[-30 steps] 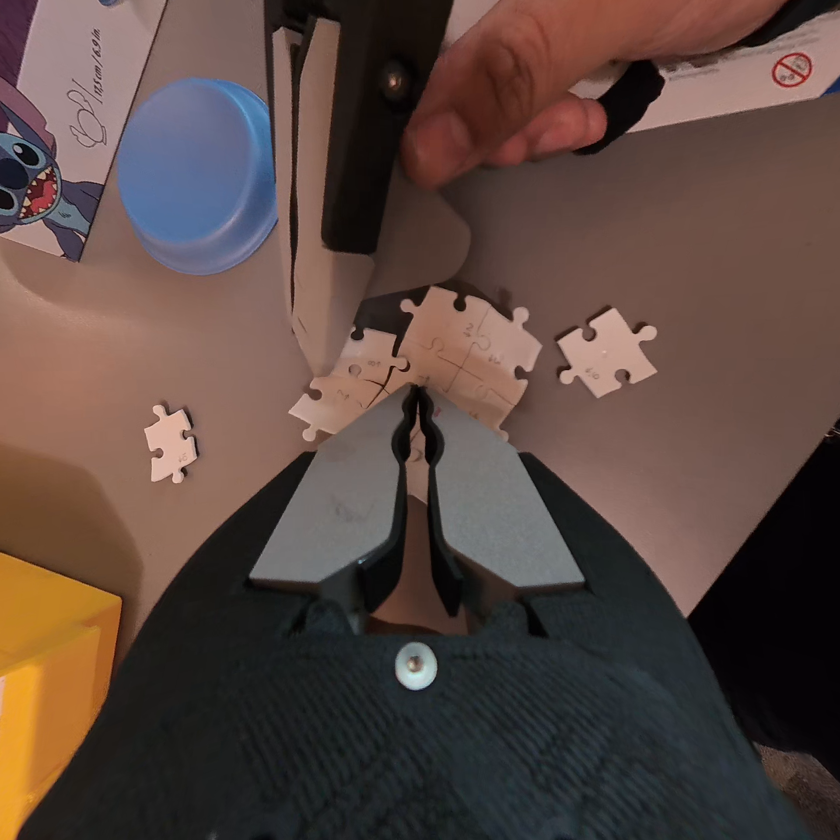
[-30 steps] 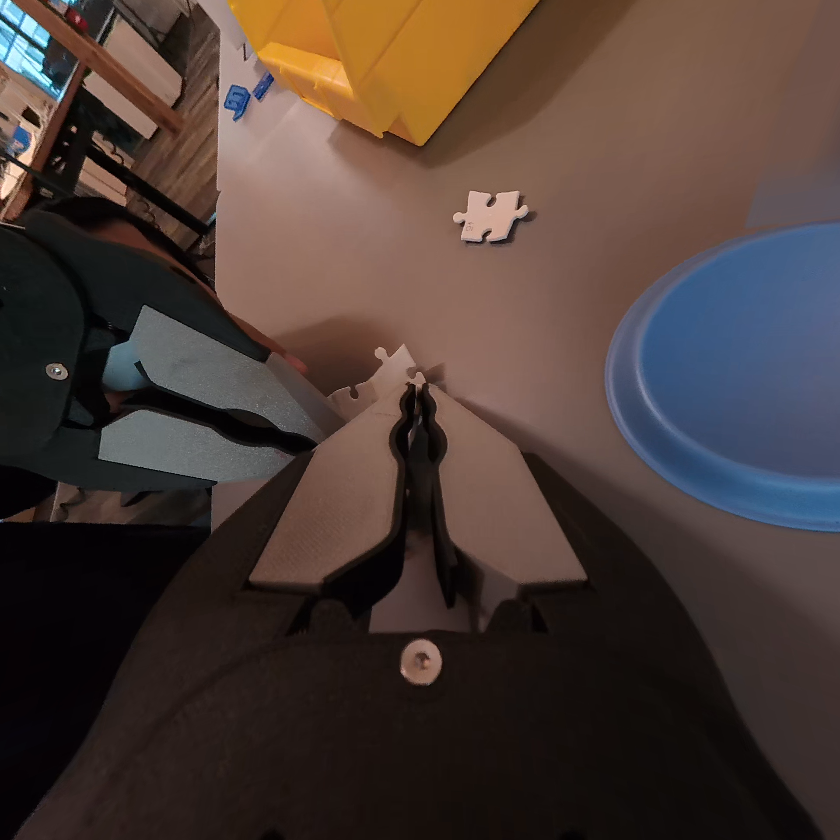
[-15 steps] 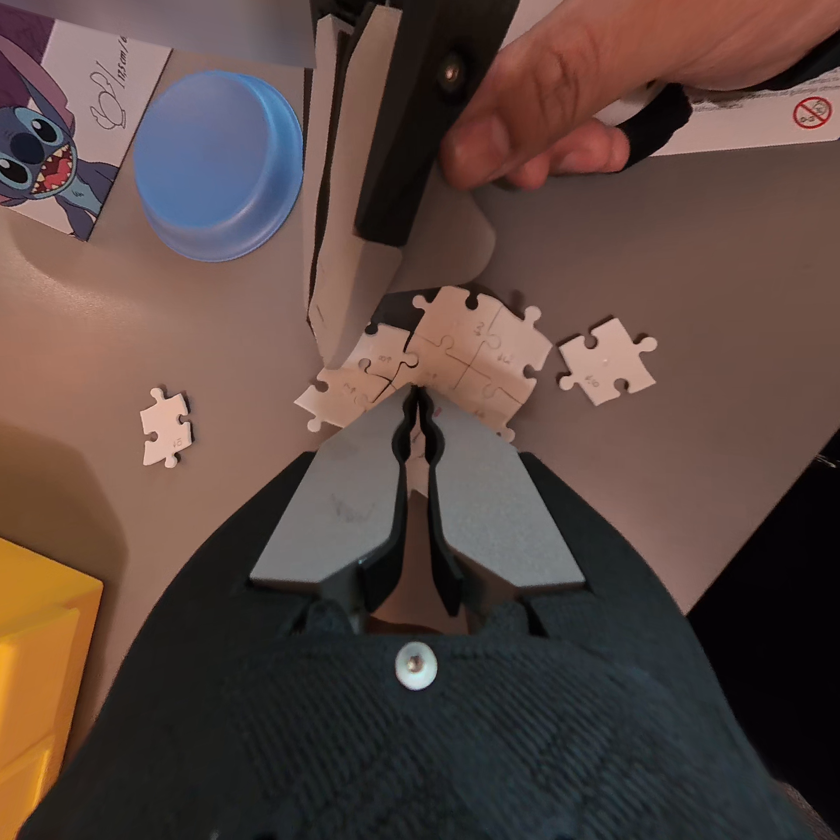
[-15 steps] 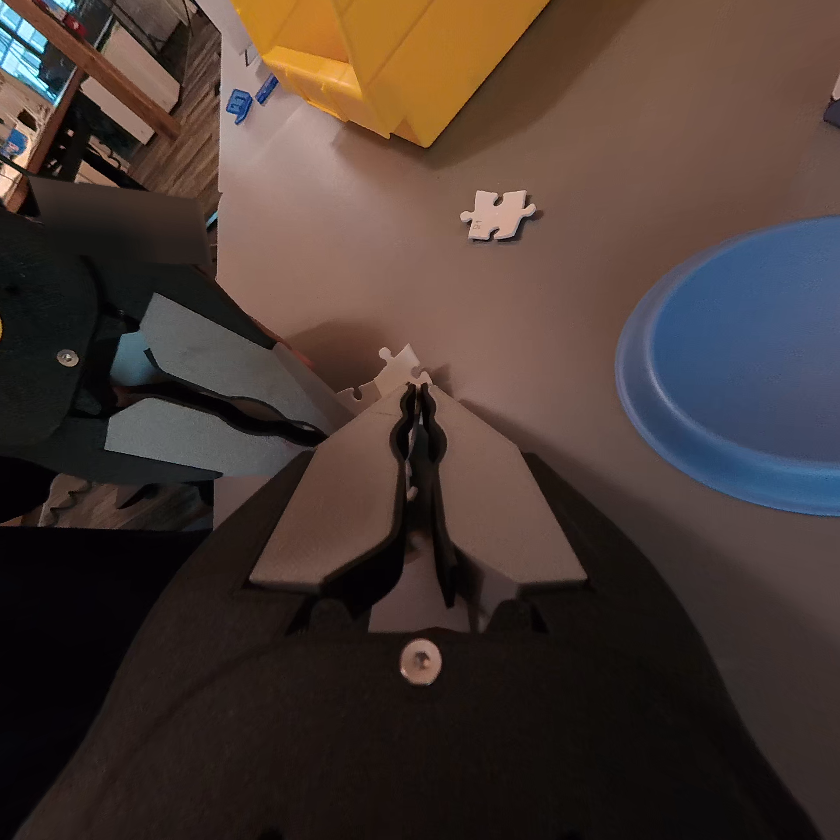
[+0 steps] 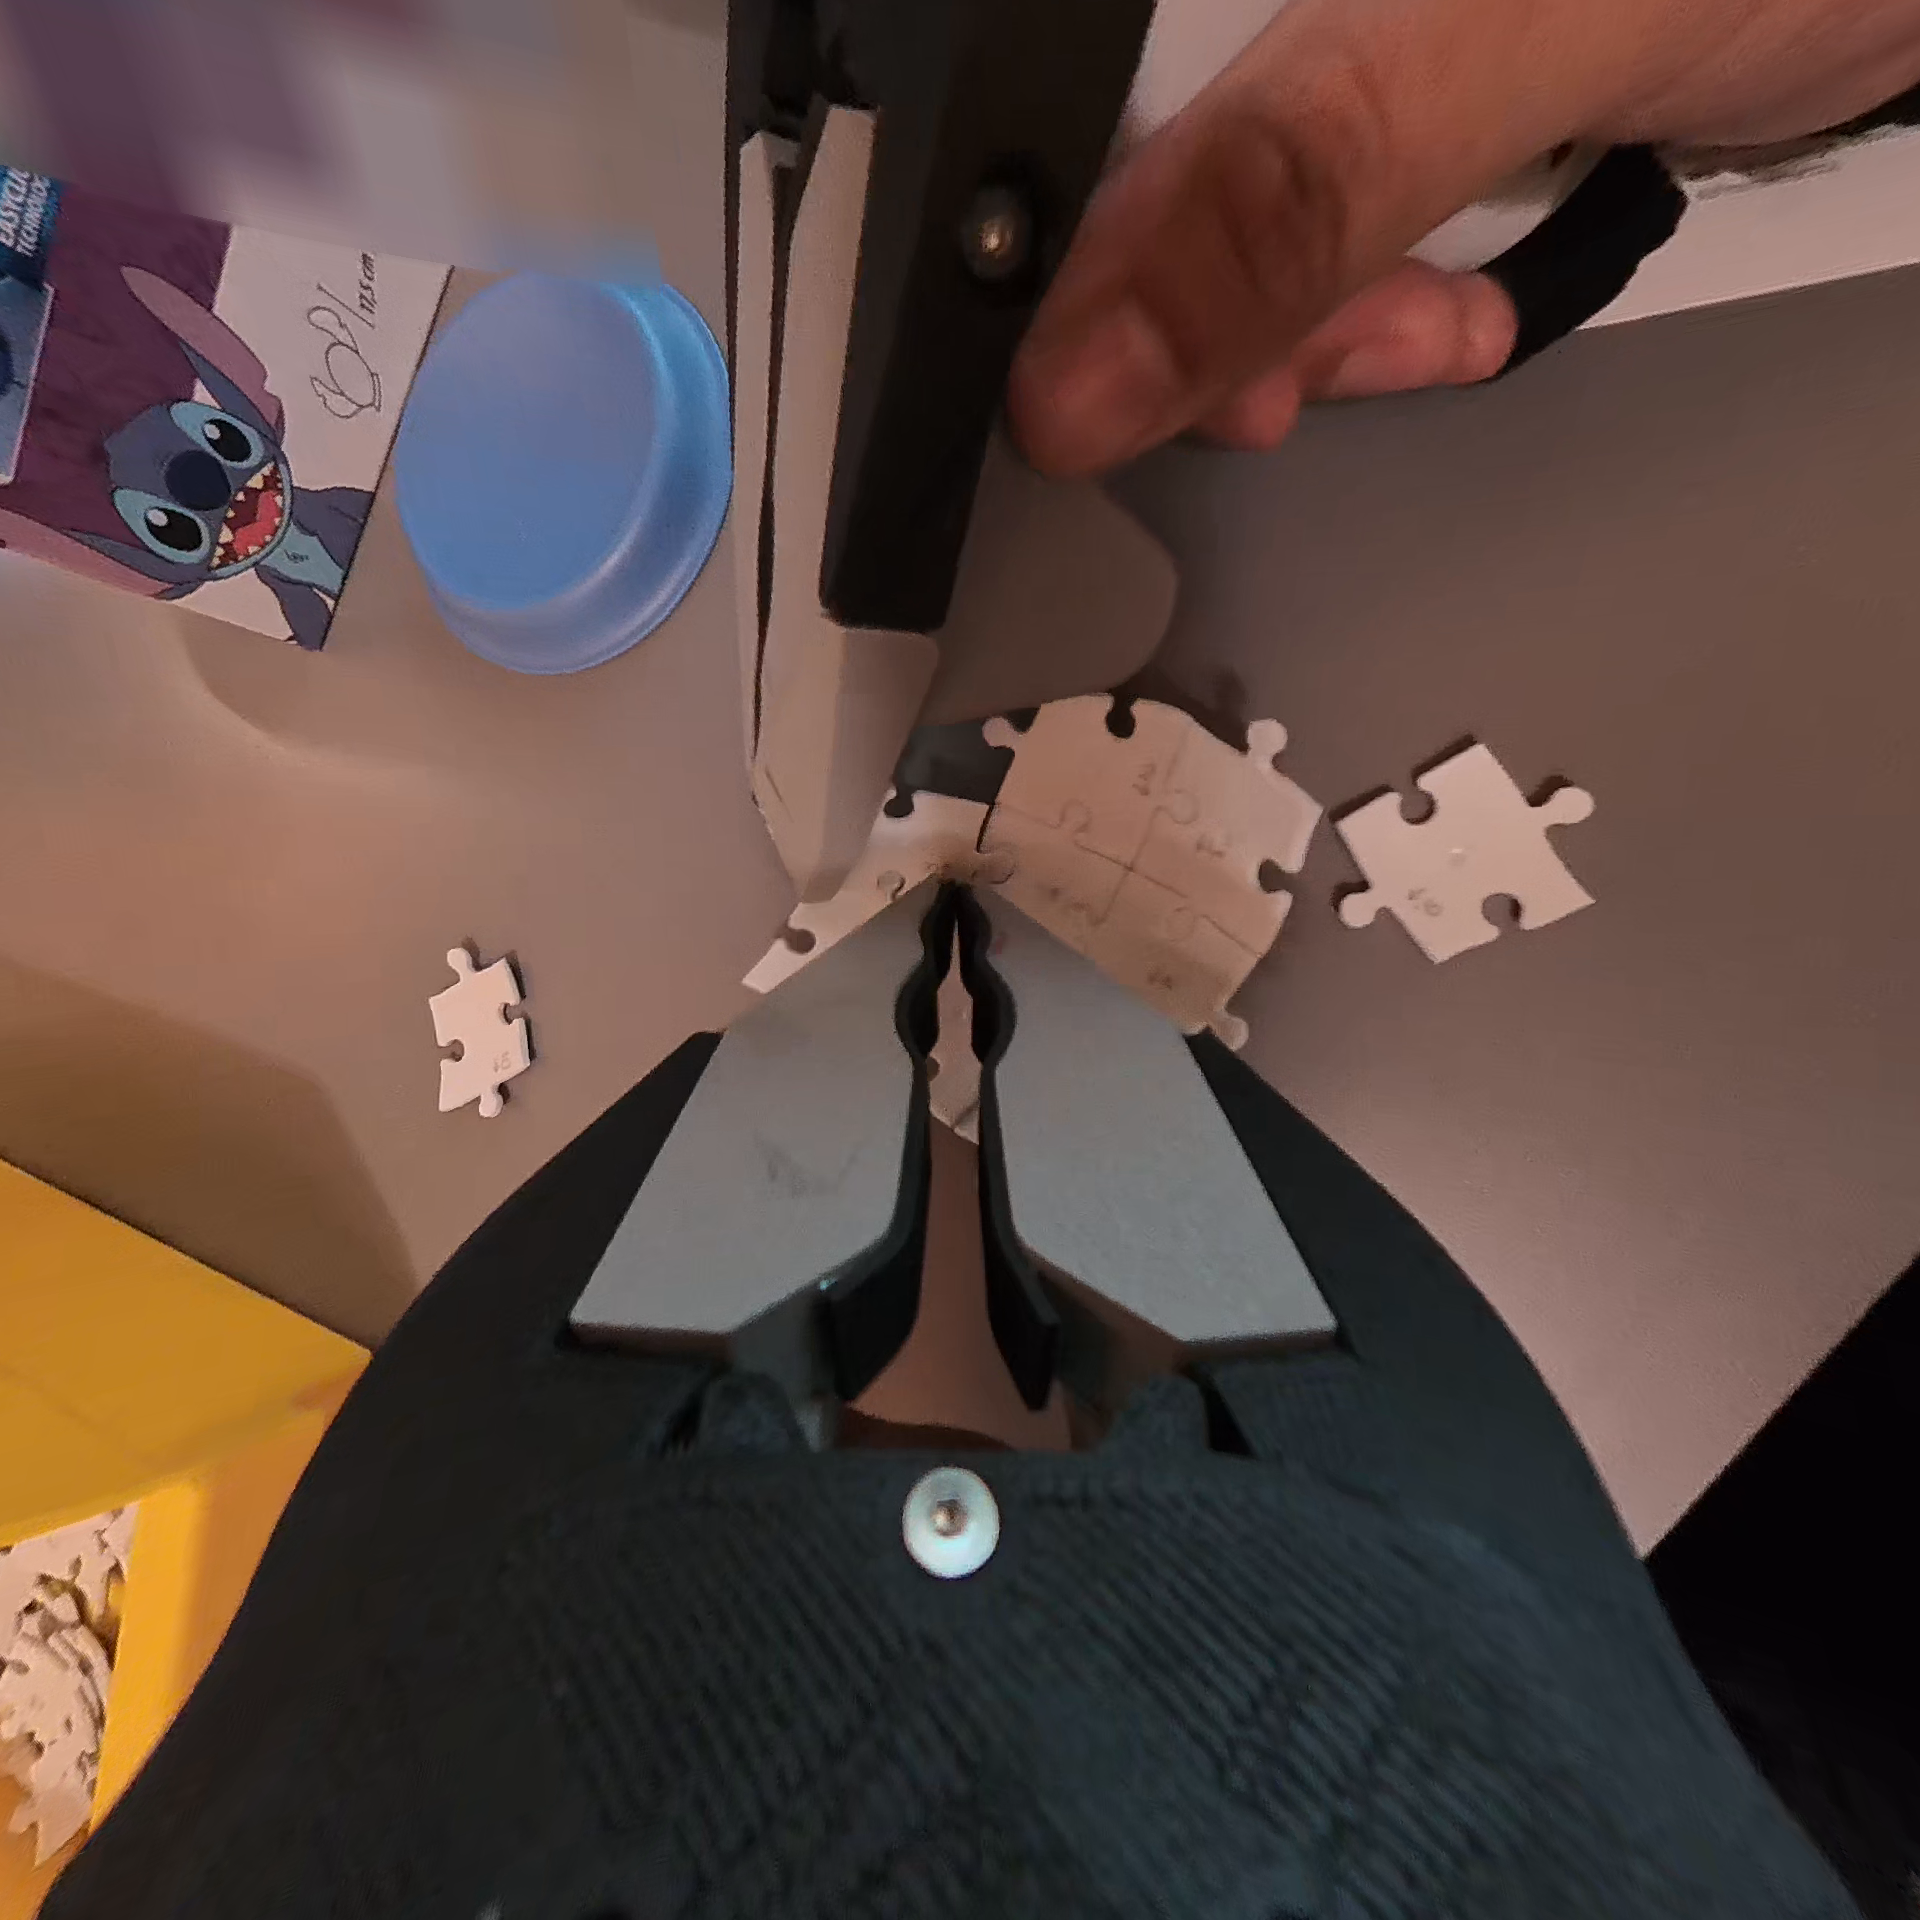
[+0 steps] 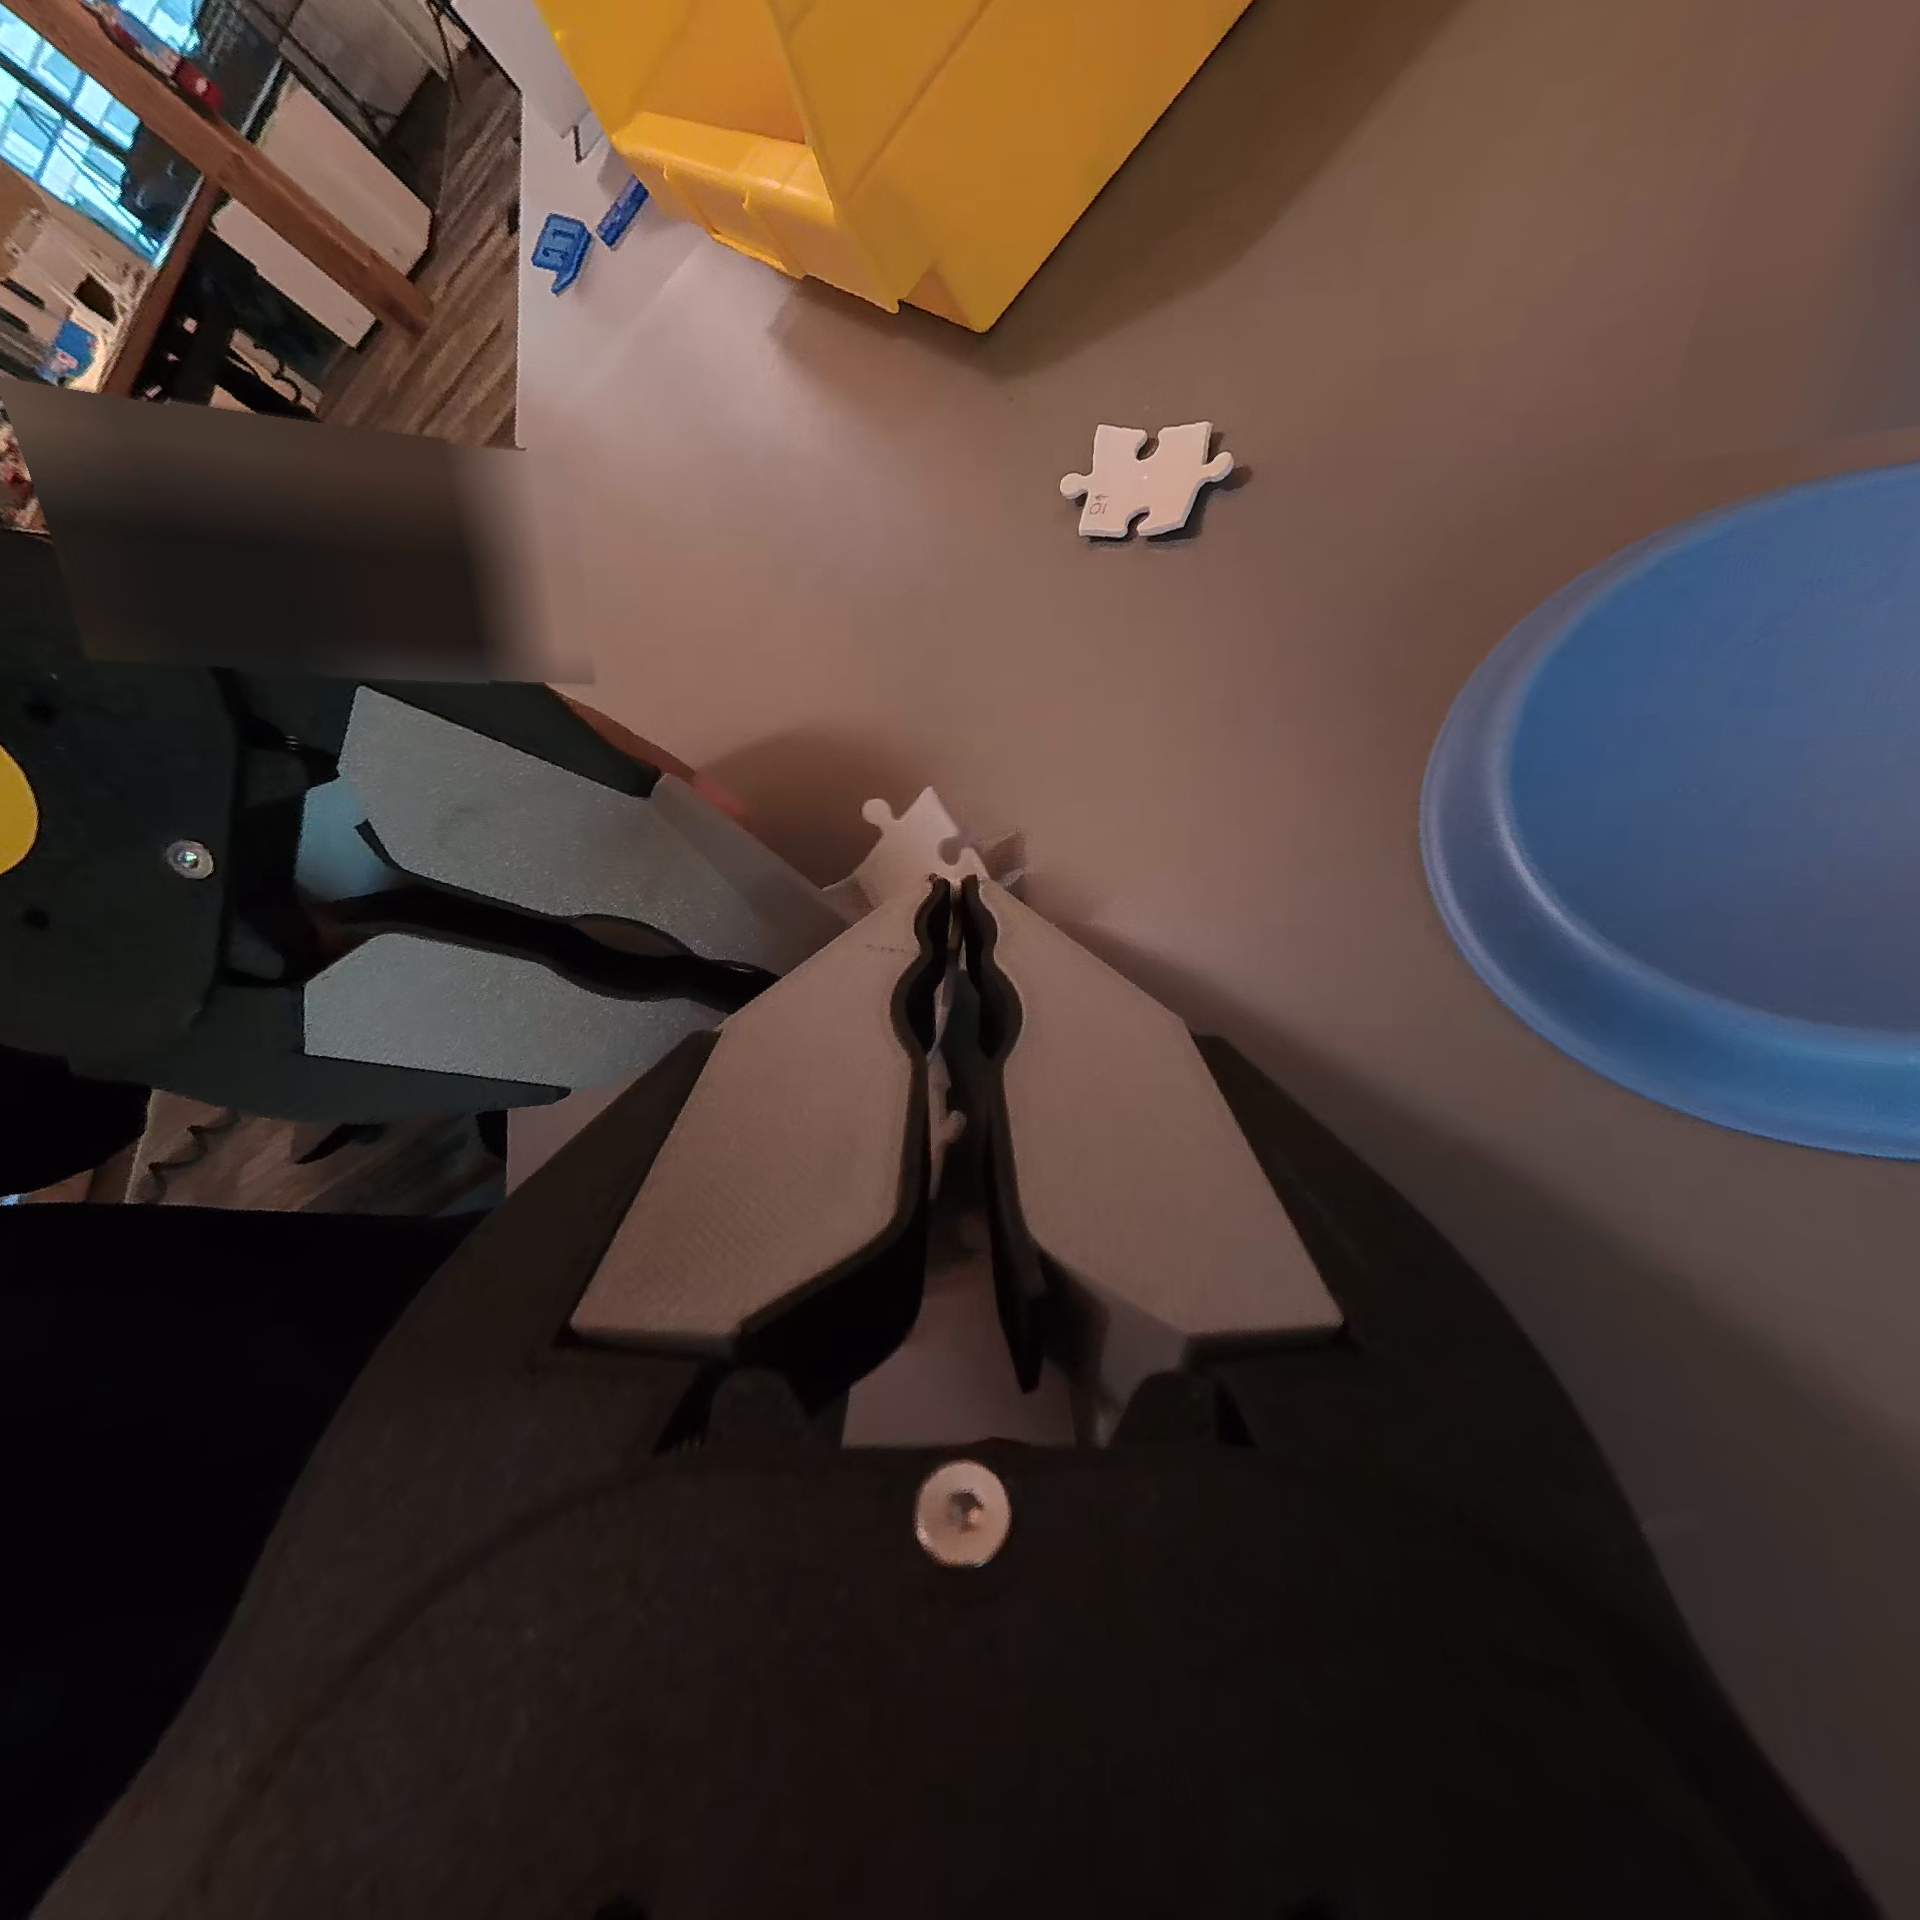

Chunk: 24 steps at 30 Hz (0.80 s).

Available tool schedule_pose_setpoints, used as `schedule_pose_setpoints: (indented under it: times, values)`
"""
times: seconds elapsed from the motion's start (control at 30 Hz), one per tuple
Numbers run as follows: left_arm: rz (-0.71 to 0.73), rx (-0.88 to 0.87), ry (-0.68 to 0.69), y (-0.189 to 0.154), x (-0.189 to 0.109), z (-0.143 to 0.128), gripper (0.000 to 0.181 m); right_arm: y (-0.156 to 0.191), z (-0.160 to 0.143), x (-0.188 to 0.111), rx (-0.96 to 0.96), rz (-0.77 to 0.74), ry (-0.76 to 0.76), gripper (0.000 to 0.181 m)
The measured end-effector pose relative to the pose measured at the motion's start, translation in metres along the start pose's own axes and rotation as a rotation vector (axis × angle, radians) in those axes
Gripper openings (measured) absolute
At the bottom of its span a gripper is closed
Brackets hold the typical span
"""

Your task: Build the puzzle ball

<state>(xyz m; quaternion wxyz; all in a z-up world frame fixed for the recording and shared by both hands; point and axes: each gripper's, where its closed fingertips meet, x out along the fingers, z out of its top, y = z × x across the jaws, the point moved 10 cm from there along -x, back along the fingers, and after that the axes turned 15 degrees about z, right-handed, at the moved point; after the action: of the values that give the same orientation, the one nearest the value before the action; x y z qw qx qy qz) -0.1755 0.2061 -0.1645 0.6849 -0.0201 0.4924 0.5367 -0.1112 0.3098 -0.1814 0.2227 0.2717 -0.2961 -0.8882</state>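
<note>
Fingers of the left gripper (image 5: 956, 902) were pressed together on the near edge of the joined white puzzle section (image 5: 1143, 842), a curved patch of several locked pieces raised just off the grey table (image 5: 1610, 1091). From above, the right gripper (image 5: 821, 852) reached down to the section's left end, its fingers narrow, with a hand (image 5: 1247, 281) on its body. One loose piece (image 5: 1465, 852) lay just right of the section and another small piece (image 5: 483, 1029) lay well left. A blue bowl (image 5: 566, 473) sat upside down beside a printed box (image 5: 177, 416), and a yellow bin (image 5: 135, 1403) stood at the near left.

Seen from the right wrist, the right gripper (image 6: 956, 883) was pinched on a white piece whose tabs (image 6: 920, 831) poked out past its tips. The left gripper (image 6: 764, 971) came in from the left, also closed. The small piece (image 6: 1148, 478), bowl (image 6: 1683, 810) and bin (image 6: 914, 135) lay beyond.
</note>
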Motion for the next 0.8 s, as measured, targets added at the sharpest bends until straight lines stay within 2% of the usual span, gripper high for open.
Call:
schedule_pose_setpoints:
  times: [0.57,0.8]
  values:
    - [-0.014,0.05,-0.016,-0.005,-0.003,0.005,0.0,-0.002,-0.005,0.001,0.069,0.024,0.033,0.002]
    - [-0.014,0.106,-0.001,-0.011,-0.004,0.006,0.0,-0.002,-0.001,-0.009,0.049,0.04,0.037,0.0]
